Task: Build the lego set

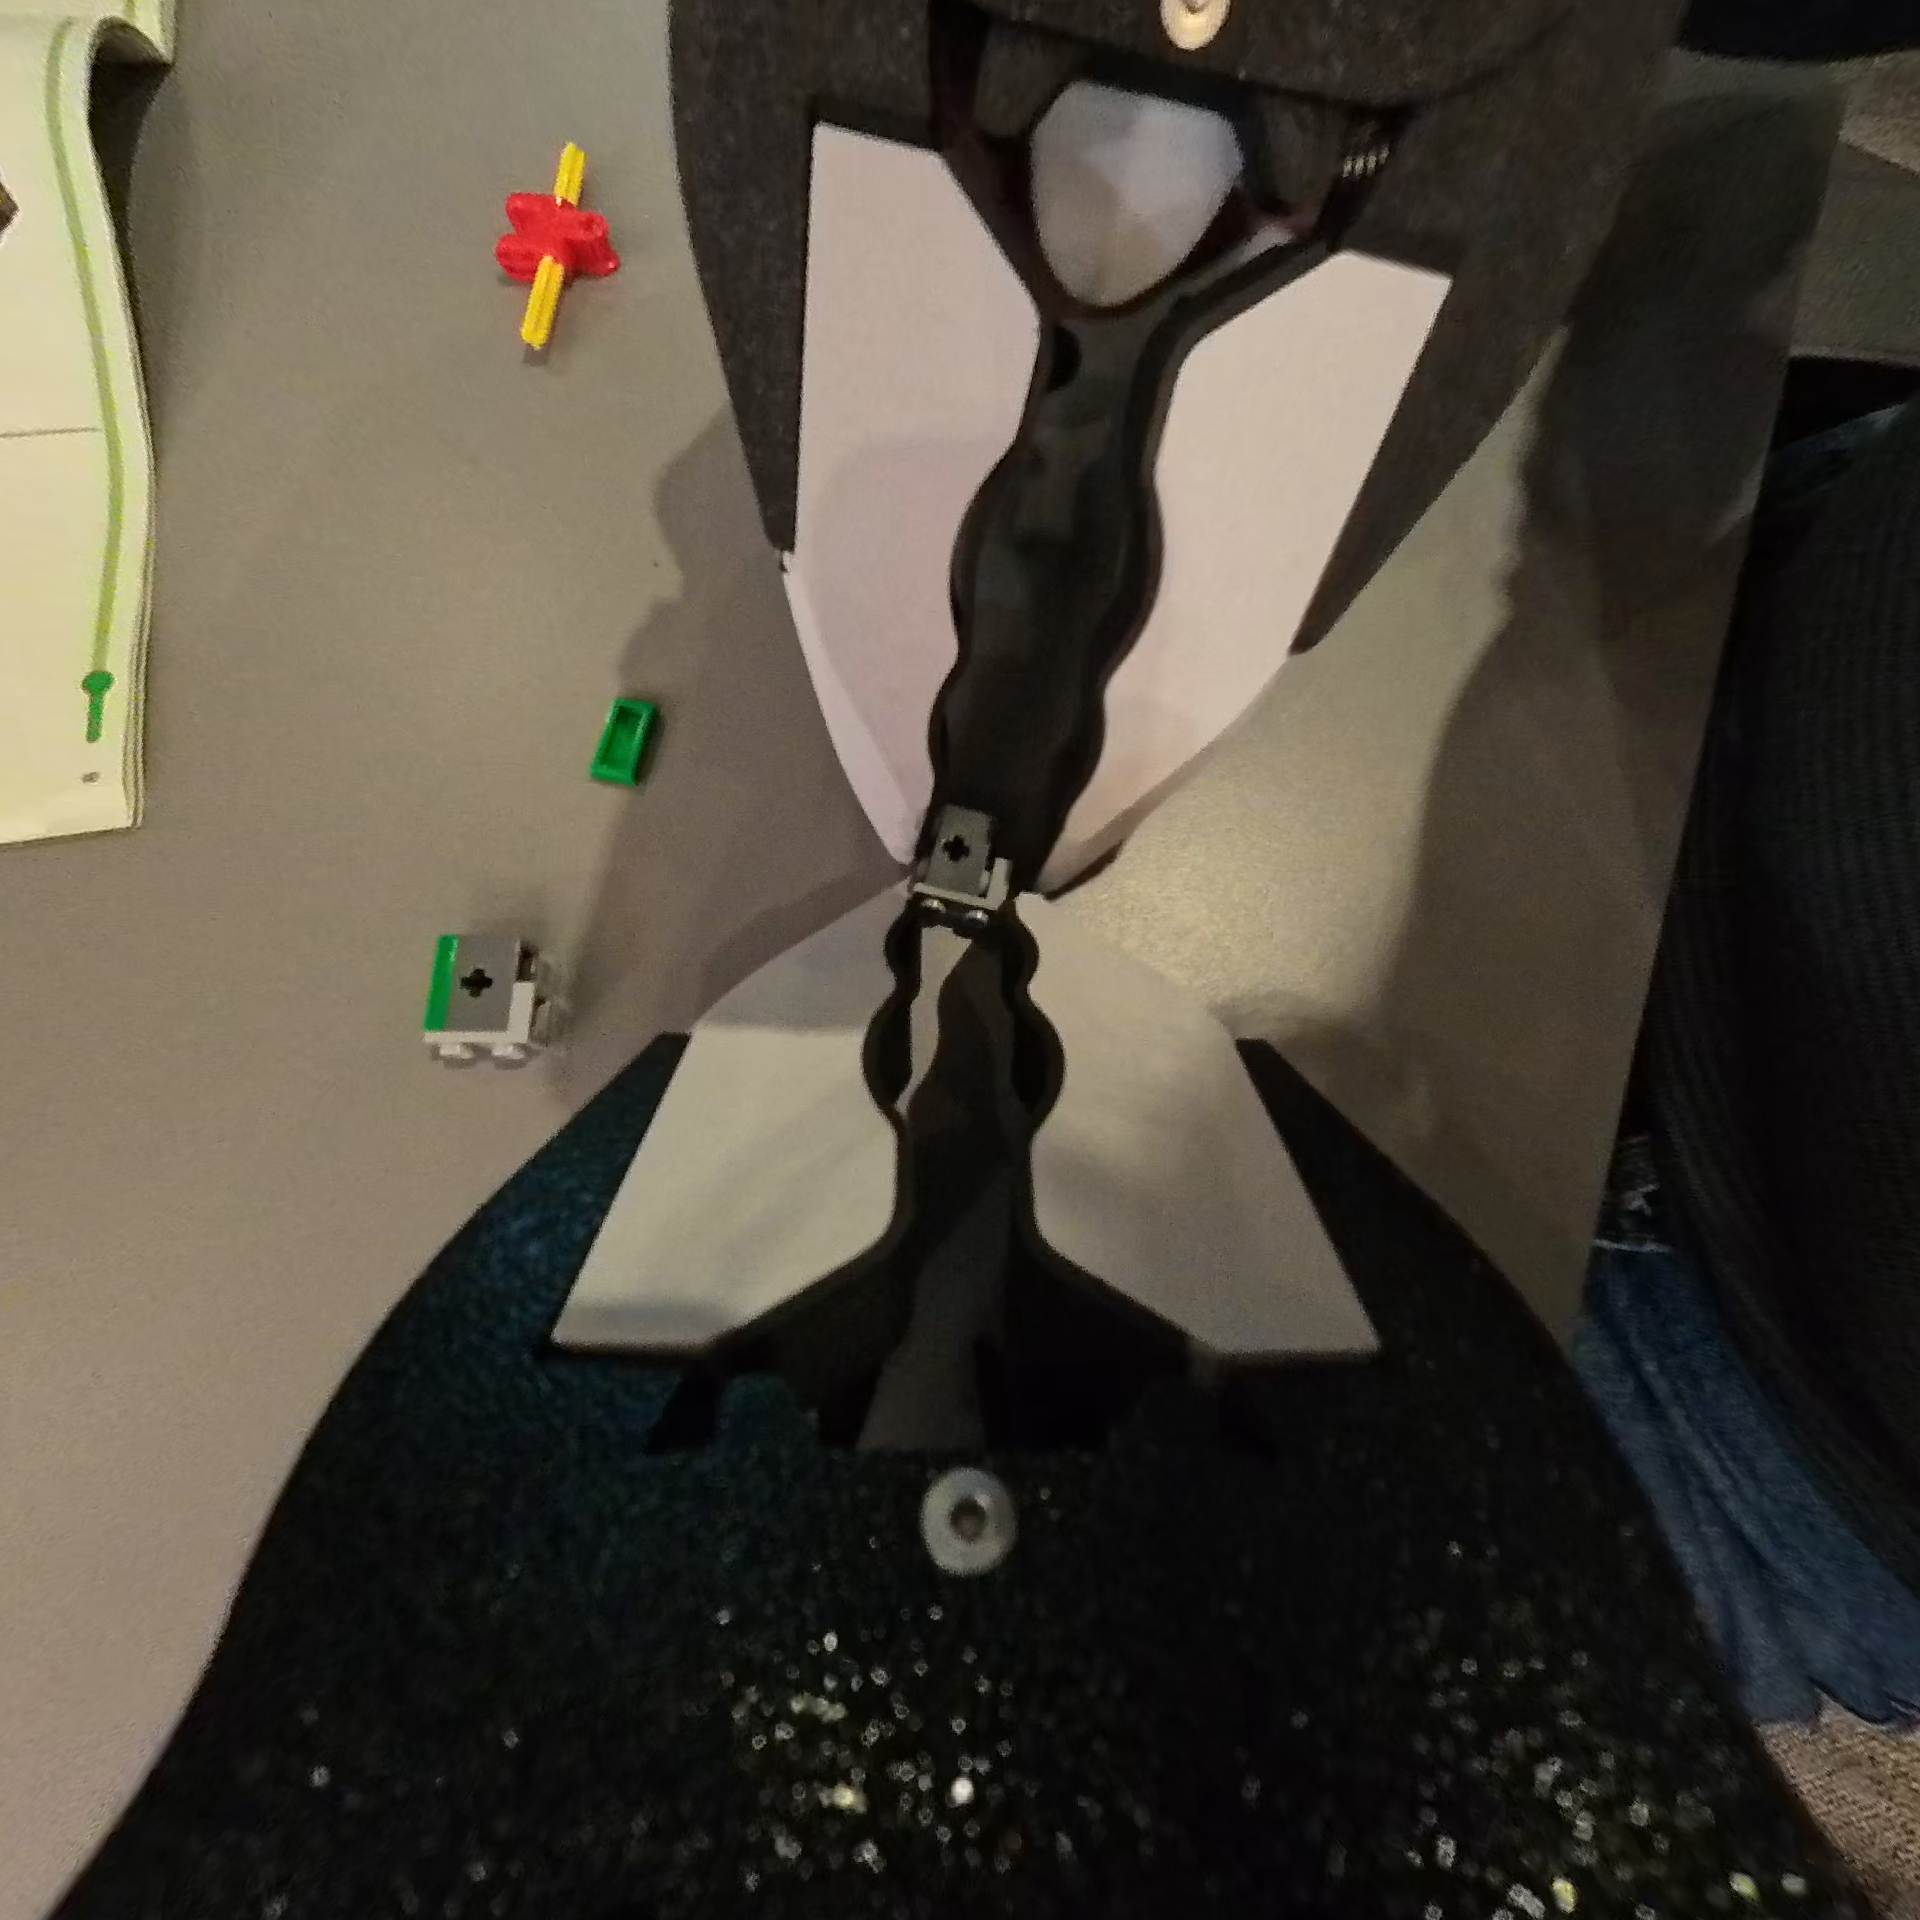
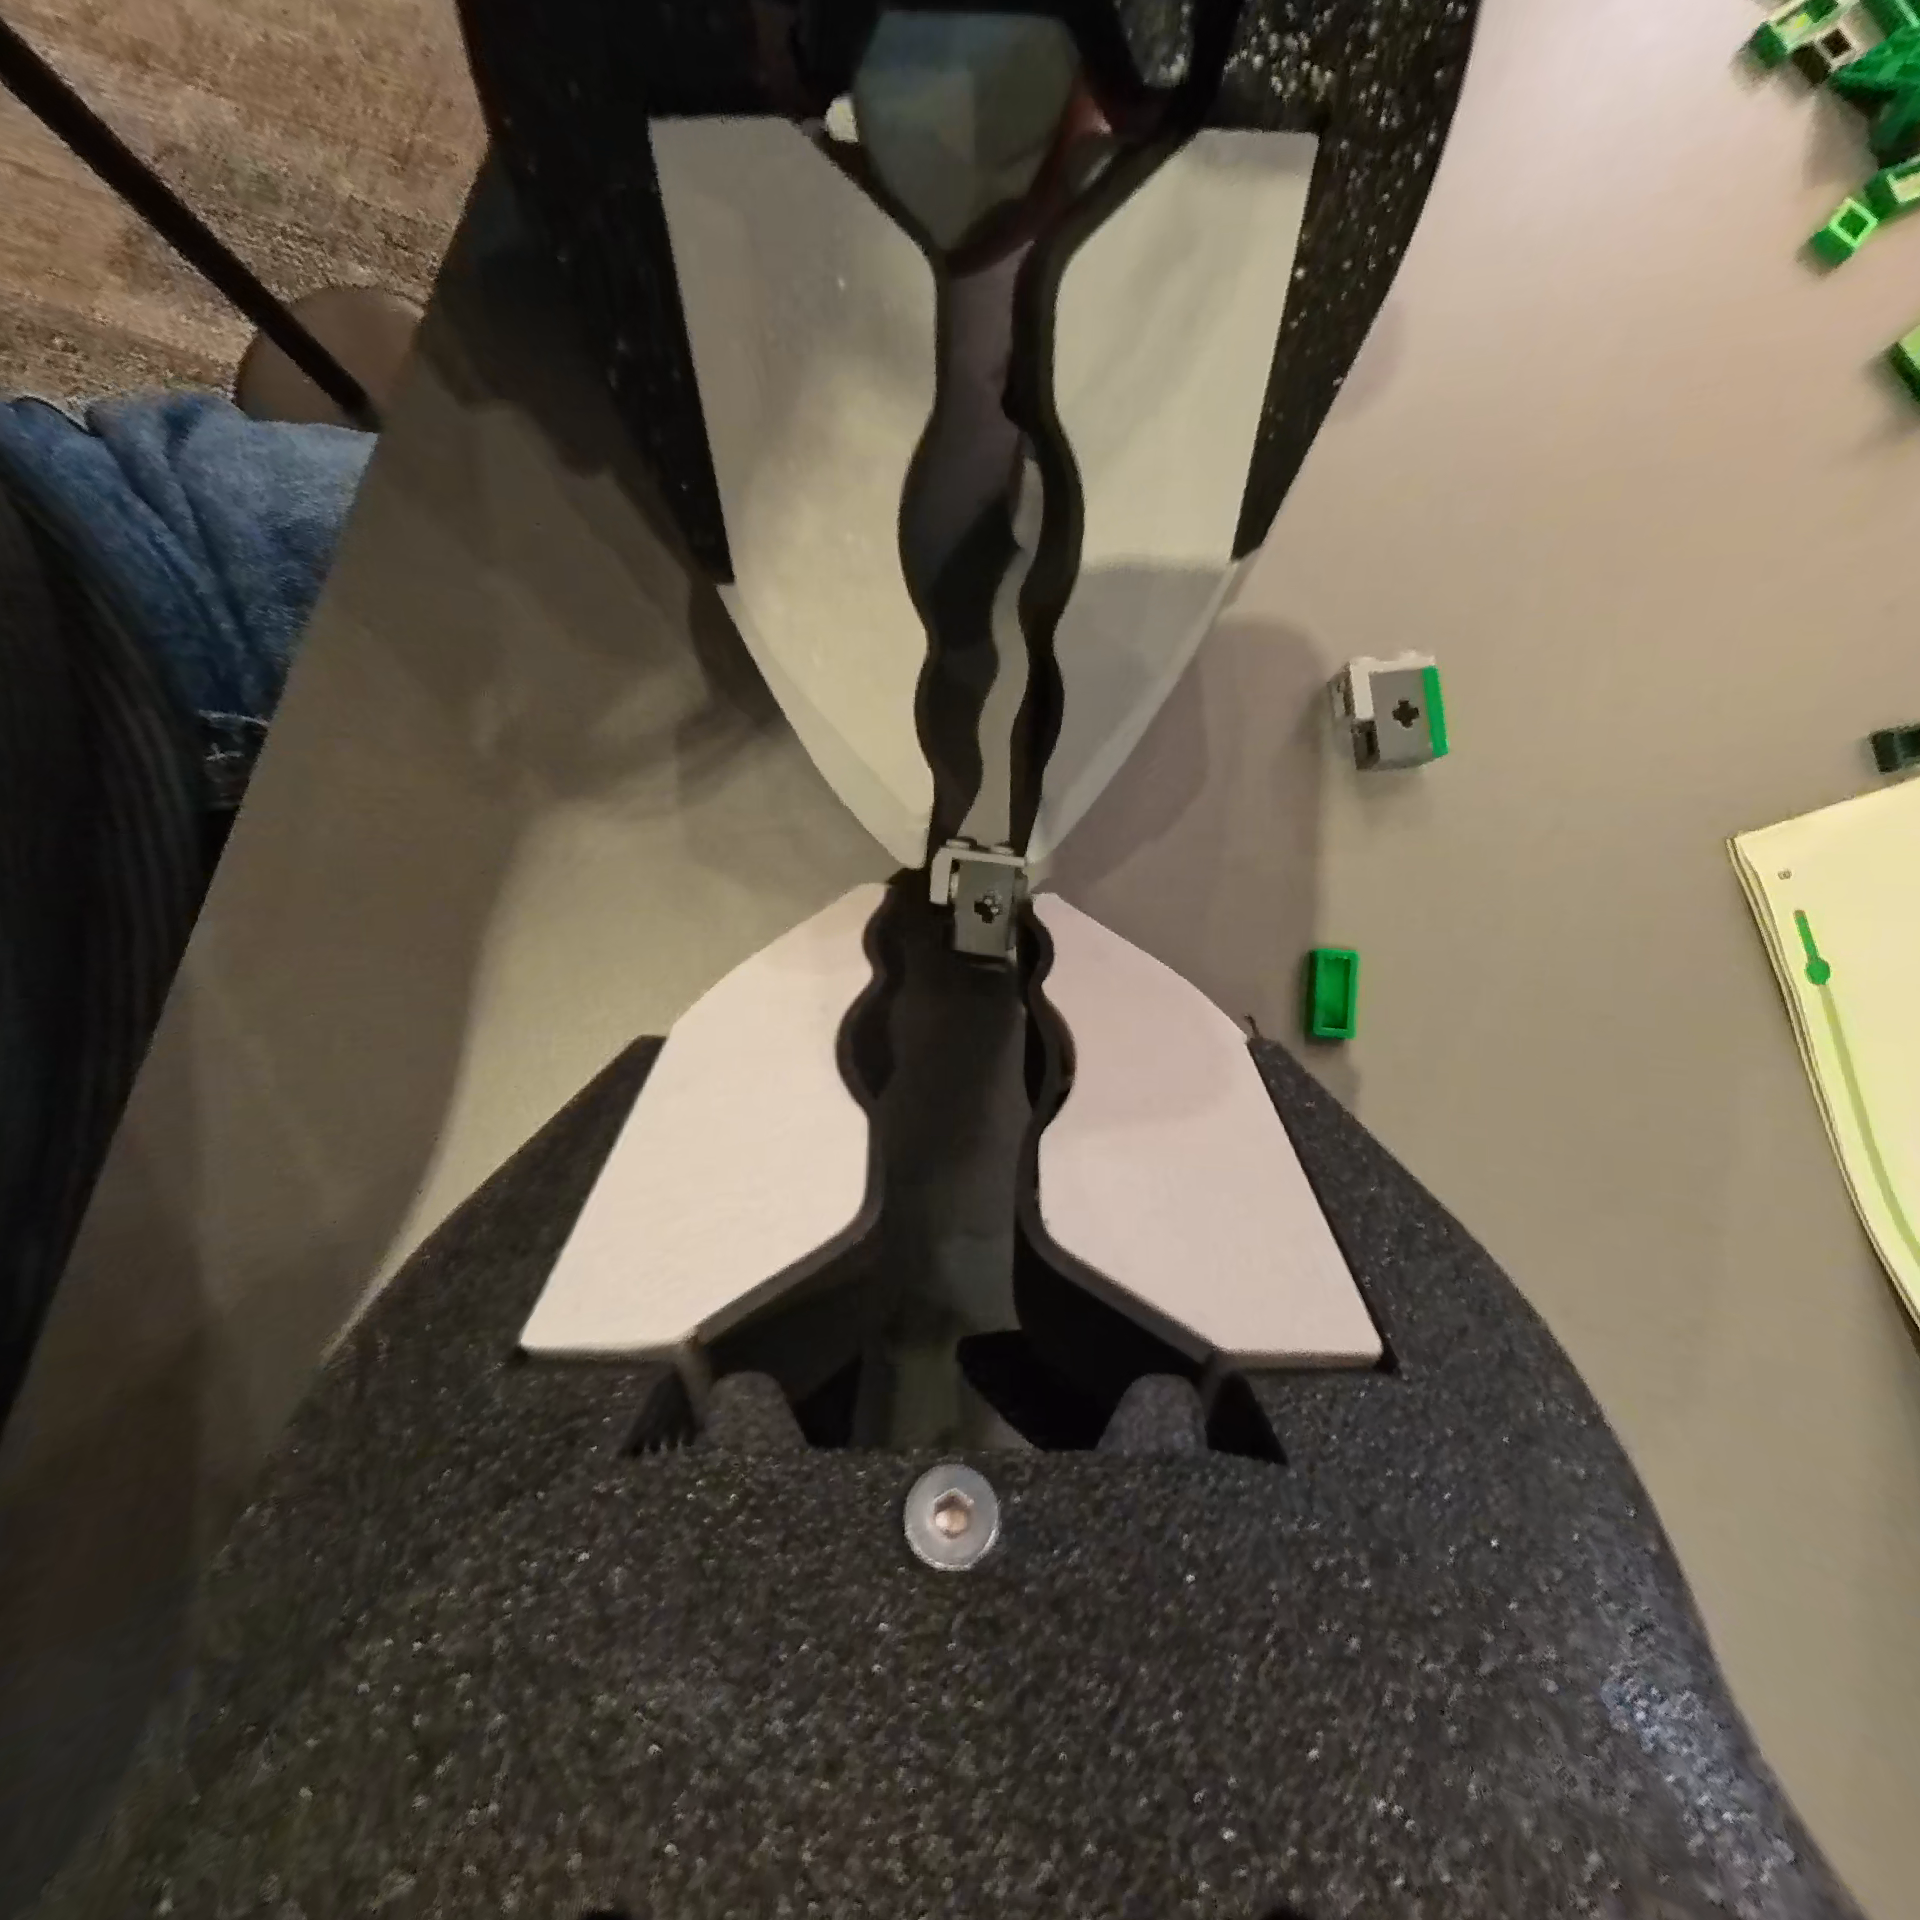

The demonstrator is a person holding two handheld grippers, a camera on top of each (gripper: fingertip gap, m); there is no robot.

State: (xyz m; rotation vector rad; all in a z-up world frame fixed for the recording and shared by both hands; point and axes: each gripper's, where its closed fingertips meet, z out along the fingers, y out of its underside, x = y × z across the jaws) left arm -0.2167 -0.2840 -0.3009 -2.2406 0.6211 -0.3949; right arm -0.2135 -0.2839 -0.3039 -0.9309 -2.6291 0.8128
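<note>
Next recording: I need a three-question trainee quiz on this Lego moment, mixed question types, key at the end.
1. True or false: the left hand-held gripper and the right hand-held gripper meet tip to tip on one small grey Lego assembly.
2. Multiple choice: the loose green plate lies A) on the table, apart from the other pieces, B) on the booklet, C) between gripper fingers.
3. Fill in: the red piece has a ____ axle through it.

Key: 1 true; 2 A; 3 yellow.
</note>
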